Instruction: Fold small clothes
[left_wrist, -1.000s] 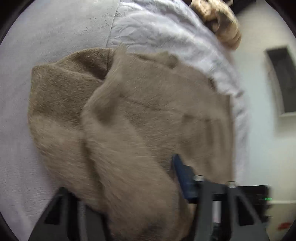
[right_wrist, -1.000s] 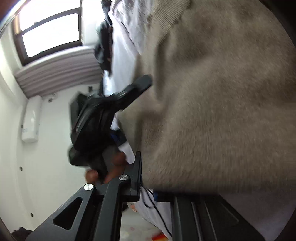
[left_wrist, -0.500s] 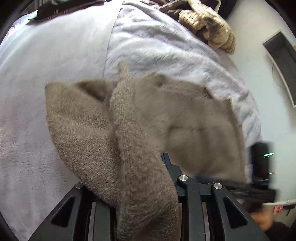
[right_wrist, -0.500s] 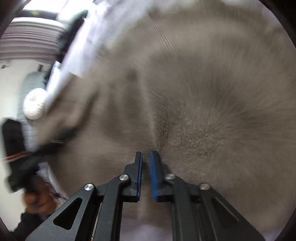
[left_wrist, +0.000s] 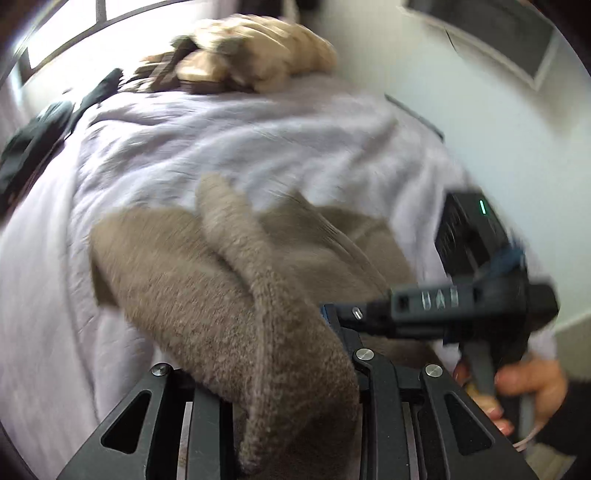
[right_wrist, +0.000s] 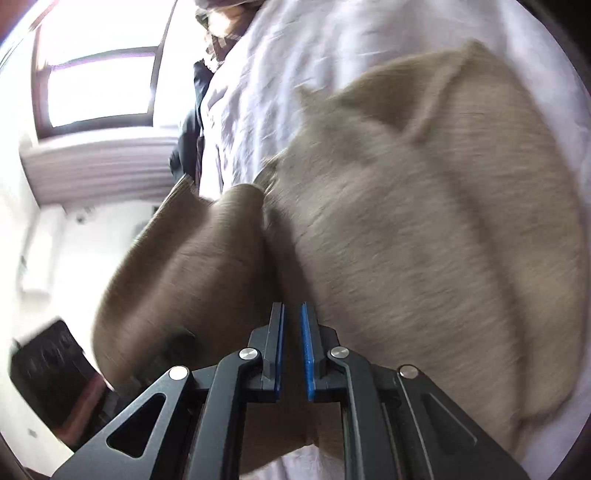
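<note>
A brown fuzzy knit sweater (left_wrist: 184, 288) lies partly spread on the pale lilac bed sheet (left_wrist: 258, 140). My left gripper (left_wrist: 266, 350) is shut on a raised fold of it, and the cloth drapes over and hides the left finger. My right gripper (left_wrist: 354, 314), held by a hand (left_wrist: 528, 384), reaches in from the right close to that fold. In the right wrist view the right gripper (right_wrist: 291, 332) shows its blue pads a narrow slit apart and opening slightly, with the sweater (right_wrist: 424, 240) between and all around them.
A heap of tan and dark clothes (left_wrist: 251, 62) sits at the far end of the bed, with a dark garment (left_wrist: 33, 147) at its left edge. A window (right_wrist: 99, 88) and white wall lie beyond. The bed edge drops off at the right.
Both grippers have swung across the bed with the sweater's edge. The left one has risen and rolled, so the far clothes heap and window now show. The right gripper has come close beside it.
</note>
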